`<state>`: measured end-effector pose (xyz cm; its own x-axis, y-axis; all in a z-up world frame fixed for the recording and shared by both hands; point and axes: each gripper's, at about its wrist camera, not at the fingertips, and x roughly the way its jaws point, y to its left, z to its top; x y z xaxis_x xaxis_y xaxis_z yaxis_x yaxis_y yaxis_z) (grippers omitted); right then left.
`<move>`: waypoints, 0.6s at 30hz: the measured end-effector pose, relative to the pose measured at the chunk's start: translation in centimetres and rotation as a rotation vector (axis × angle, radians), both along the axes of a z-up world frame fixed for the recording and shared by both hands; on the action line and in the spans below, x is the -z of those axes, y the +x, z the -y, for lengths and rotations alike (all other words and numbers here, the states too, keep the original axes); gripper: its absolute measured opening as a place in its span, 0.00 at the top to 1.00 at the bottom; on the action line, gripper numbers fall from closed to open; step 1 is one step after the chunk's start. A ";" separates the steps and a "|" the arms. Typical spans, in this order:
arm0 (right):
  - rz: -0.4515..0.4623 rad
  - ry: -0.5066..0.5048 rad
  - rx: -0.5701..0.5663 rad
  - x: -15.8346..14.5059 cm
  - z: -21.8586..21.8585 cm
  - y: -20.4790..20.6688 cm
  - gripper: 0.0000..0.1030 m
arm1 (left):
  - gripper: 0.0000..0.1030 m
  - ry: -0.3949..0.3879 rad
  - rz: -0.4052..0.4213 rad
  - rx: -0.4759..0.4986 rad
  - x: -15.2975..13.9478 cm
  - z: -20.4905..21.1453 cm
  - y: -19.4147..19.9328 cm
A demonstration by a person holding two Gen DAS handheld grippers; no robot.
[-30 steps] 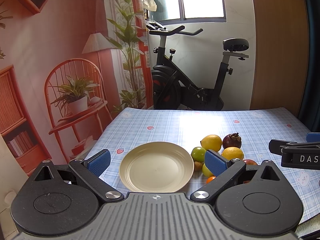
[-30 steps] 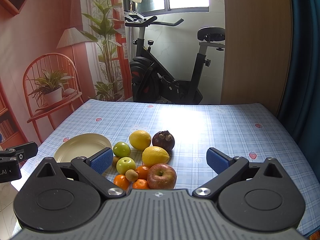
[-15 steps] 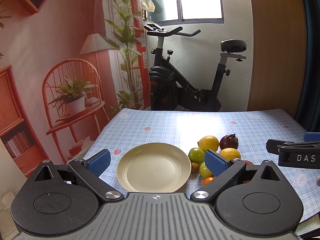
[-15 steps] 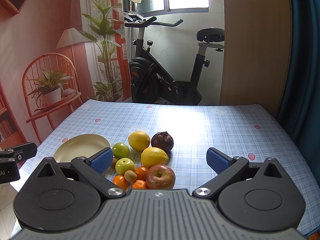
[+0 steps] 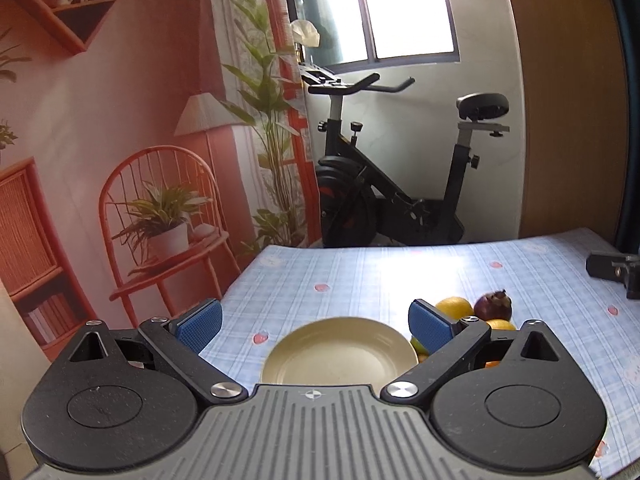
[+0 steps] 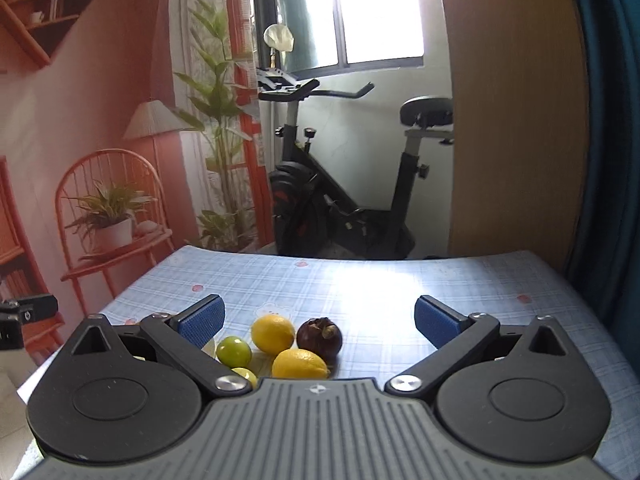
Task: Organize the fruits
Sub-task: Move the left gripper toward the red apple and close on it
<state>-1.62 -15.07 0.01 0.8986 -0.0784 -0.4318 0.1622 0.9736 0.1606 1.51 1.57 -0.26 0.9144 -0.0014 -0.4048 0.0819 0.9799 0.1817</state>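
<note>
Left tool (image 5: 314, 320) spread wide, nothing between the ribbed blue pads (image 5: 199, 325), black plastic arms on a ridged grey body. Right tool (image 6: 320, 321) just as wide and just as empty. No readable writing now: gone from the left view the white "DAS" lettering seen a moment ago on the other tool's black edge, only a dark stub left at far right.

Both views pitched up since a second ago, fruit sliding low toward the tool bodies. Round cream plate (image 5: 338, 354), smooth and bare, sitting on the desk (image 5: 360, 276) between the left pads, half cut off by the grey body. Pile of fruit just right of the plate, partly hidden behind the right pad.

From the right view, between the pads: yellow lemon (image 6: 272, 334), round and dimpled; dark purple mangosteen (image 6: 319, 336) with its dry crown, just beside it; second lemon (image 6: 300, 364) nearer, pointed at one end; glossy green apple (image 6: 233, 351) to the left. Red apple and oranges, in sight earlier, now hidden under the tool body.

Desk covered in a shiny blue checked cloth with small red prints.
</note>
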 end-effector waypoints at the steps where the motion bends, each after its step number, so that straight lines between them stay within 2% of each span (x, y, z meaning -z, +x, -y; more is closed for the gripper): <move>1: 0.002 -0.001 -0.005 0.6 0.5 0.5 0.00 | 0.02 -0.011 0.005 0.014 0.1 -0.2 0.4; 5: 0.006 -0.058 0.014 3.6 1.3 2.0 0.00 | 0.02 -0.105 0.000 0.126 1.5 -0.6 2.1; 12: 0.069 0.038 -0.025 7.6 1.4 2.0 0.00 | 0.06 -0.073 -0.078 0.181 4.8 1.5 4.6; 18: -0.017 0.026 -0.119 9.2 1.3 3.1 0.00 | 0.09 -0.095 -0.148 0.222 5.8 2.1 7.0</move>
